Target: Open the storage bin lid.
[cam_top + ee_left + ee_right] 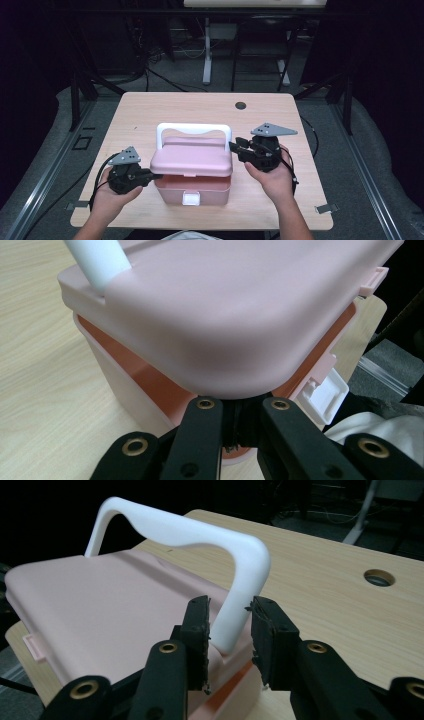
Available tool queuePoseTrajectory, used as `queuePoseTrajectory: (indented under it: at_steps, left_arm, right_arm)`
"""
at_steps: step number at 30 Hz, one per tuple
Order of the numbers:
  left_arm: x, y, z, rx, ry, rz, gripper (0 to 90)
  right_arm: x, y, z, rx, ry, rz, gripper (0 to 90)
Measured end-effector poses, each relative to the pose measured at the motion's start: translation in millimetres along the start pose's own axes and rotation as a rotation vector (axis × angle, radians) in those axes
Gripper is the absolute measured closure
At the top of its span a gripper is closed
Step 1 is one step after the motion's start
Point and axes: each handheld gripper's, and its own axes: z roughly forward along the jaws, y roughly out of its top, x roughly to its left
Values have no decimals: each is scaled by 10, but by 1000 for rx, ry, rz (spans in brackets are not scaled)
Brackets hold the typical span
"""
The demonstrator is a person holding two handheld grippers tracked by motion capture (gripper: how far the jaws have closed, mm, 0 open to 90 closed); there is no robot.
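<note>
Nearest the high camera, the person's two hands come in over the near edge of the bench [150, 107], each holding a set of tongs against a pink lidded box [192, 172] that stands at the near middle of the bench. Its lid [192, 159] sits tilted, the near edge raised off the body so that the darker inner rim shows. A white handle [194, 131] stands upright across the far side of the lid, and a white latch [191, 199] hangs on the near wall. Left tongs [150, 176] are closed narrow at the left corner of the box, apparently pinching the body's rim just under the lid; the contact itself is hidden. Right tongs [230, 630] stand part open around the right leg of the handle, pads clear of it on both sides. Risk, as judged: with the handle unclamped and the latch undone, the lid could drop or skew, and a sideways pull by the left tongs could drag the light box across the bench.
</note>
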Motion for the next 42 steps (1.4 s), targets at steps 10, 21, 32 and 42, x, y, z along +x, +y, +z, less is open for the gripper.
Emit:
queuePoseTrajectory:
  at_steps: [10,21,32,42]
  left_arm:
    - [31,101,-41,-33,6,-10,899]
    - [67,236,-78,-51,16,6,900]
    - [103,397,-103,-59,41,18,900]
    - [144,519,-110,-64,51,11,900]
  right_arm:
    - [30,-230,-65,48,-44,-19,797]
    - [114,-571,95,129,-2,-19,884]
    - [271,-721,259,182,56,-53,893]
    - [338,-781,322,207,81,-72,899]
